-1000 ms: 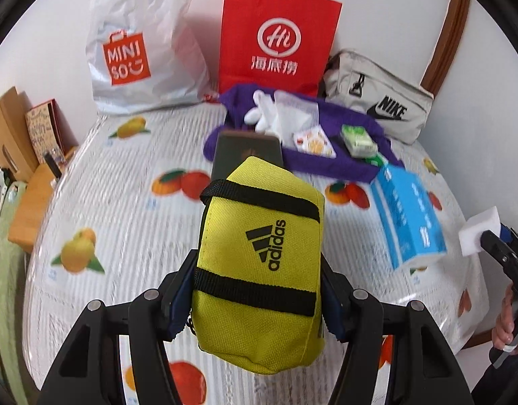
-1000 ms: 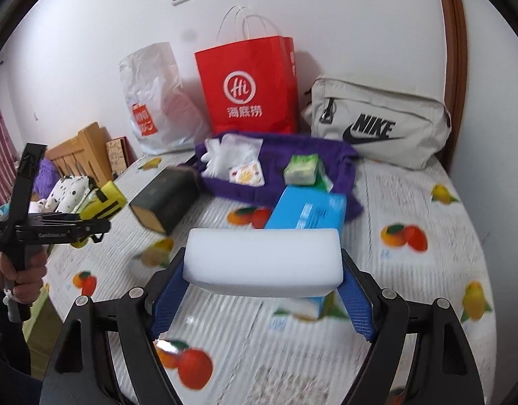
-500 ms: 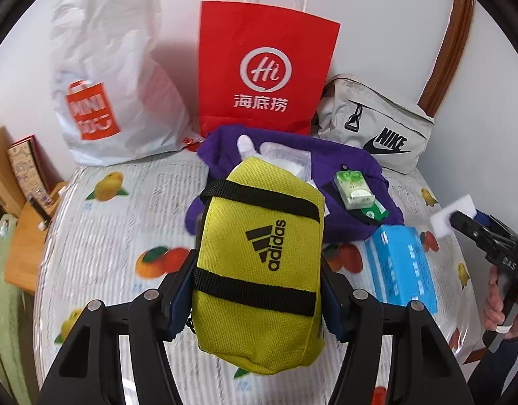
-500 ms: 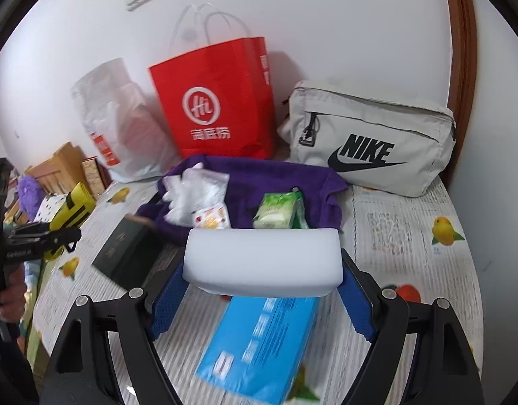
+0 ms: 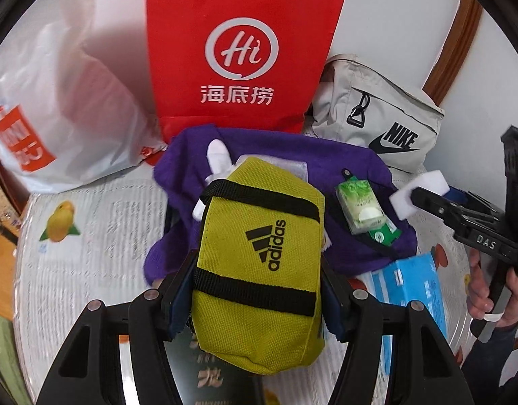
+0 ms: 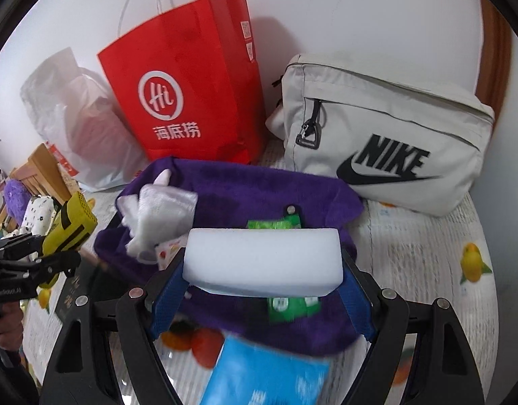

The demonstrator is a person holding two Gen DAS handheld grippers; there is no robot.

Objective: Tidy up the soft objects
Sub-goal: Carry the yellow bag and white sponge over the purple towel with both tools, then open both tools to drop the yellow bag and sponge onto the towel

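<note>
Grippers are both loaded. Between the blue pads of the left gripper (image 5: 255,290) sits a yellow pouch (image 5: 259,263) with black straps and a black logo, clamped at its sides and standing upright above the near edge of a purple cloth (image 5: 292,155). The right gripper (image 6: 263,290) has its pads pressed against the two short ends of a white sponge (image 6: 263,260), a long block lying level across the jaws; in the left wrist view that same sponge (image 5: 417,190) shows at the right, carried on black fingers with a hand (image 5: 495,290) on the handle below. The purple cloth is spread on a table (image 6: 420,256) covered in a white sheet printed with oranges and yellow fruit. On the cloth lie a white plastic glove (image 6: 157,216) on its left part and a small green packet (image 5: 360,209) toward its right. A blue packet (image 6: 269,371) lies on the sheet just in front of the cloth, blurred in the right wrist view. A dark box (image 5: 208,371) is partly hidden under the yellow pouch. Against the wall behind the cloth stand a red paper bag (image 6: 191,94) with white handles, a white plastic bag (image 5: 56,108) to its left, and a pale grey bag (image 6: 387,135) with a black logo to its right. In the right wrist view the yellow pouch (image 6: 73,226) appears at the left edge, held over the table's side.
</note>
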